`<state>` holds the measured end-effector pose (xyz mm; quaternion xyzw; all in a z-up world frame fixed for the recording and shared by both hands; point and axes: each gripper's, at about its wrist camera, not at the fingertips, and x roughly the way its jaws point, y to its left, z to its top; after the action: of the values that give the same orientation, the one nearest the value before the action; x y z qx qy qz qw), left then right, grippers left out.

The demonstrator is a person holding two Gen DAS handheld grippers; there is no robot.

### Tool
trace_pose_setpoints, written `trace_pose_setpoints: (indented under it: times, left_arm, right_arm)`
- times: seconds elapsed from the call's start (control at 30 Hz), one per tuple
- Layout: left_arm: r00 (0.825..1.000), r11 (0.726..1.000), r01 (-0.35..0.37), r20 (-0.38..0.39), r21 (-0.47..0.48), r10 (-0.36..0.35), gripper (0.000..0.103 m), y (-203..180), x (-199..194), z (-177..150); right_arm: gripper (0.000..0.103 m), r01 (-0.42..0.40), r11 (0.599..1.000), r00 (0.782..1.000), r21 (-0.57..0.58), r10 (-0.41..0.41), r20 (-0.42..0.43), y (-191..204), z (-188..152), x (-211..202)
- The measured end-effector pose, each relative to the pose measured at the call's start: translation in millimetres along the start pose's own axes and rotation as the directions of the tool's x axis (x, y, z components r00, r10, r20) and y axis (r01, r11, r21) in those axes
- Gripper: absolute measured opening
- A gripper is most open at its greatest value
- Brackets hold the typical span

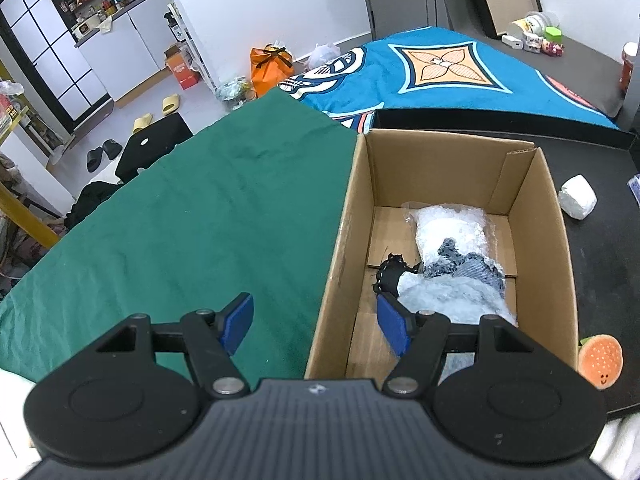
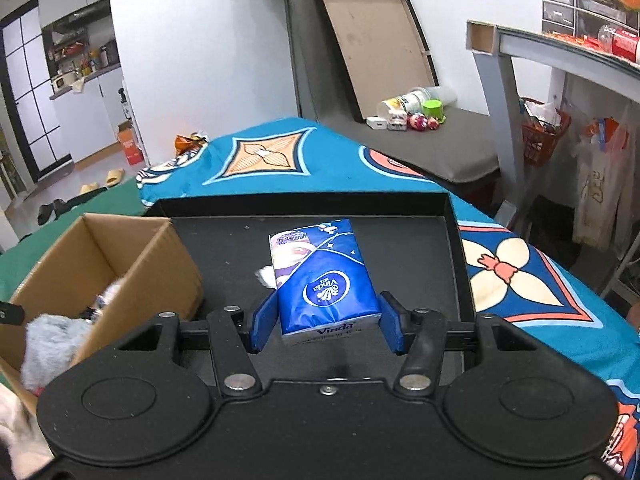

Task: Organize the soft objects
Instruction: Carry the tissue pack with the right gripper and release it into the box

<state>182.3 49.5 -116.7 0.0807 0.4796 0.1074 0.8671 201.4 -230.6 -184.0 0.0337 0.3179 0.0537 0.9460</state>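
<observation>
Now right hand-held gripper (image 2: 326, 322) clamps blue tissue pack (image 2: 320, 280) (Vinda logo); left hand-held gripper (image 1: 316, 322) spread wide.

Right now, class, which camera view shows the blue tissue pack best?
The right wrist view: the Vinda tissue pack sits centred between the right gripper pads, above the black tray. The left wrist view does not show it.

My left camera looks steeply down from close above the cardboard box (image 1: 460, 216), green cloth (image 1: 200, 200) at 10 o'clock. My right camera faces forward over the black tray (image 2: 400, 240); the same box (image 2: 120, 256) sits at 9 o'clock.
</observation>
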Motion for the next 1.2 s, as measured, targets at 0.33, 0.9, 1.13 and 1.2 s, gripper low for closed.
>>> trace_pose_setpoints:
  times: [0.33, 0.9, 1.13, 1.2]
  left_arm:
    - [0.999, 0.999, 0.039, 0.017, -0.01, -0.039, 0.067, 7, -6, -10]
    - [0.989, 0.986, 0.146, 0.029, -0.076, -0.144, 0.055, 24, 9, -26]
    - [0.982, 0.978, 0.186, 0.041, -0.099, -0.182, 0.035, 29, 13, -31]
    - [0.98, 0.975, 0.199, 0.039, -0.103, -0.196, 0.025, 31, 15, -32]
  right_arm:
    - [0.053, -0.069, 0.998, 0.997, -0.009, 0.069, 0.038, 27, 11, -21]
    - [0.053, -0.115, 0.993, 0.992, -0.034, 0.117, 0.041, 77, 21, -27]
    - [0.053, -0.1, 0.994, 0.994, -0.053, 0.101, 0.029, 90, 21, -23]
    - [0.053, -0.09, 0.994, 0.995, -0.058, 0.092, 0.024, 93, 21, -21]
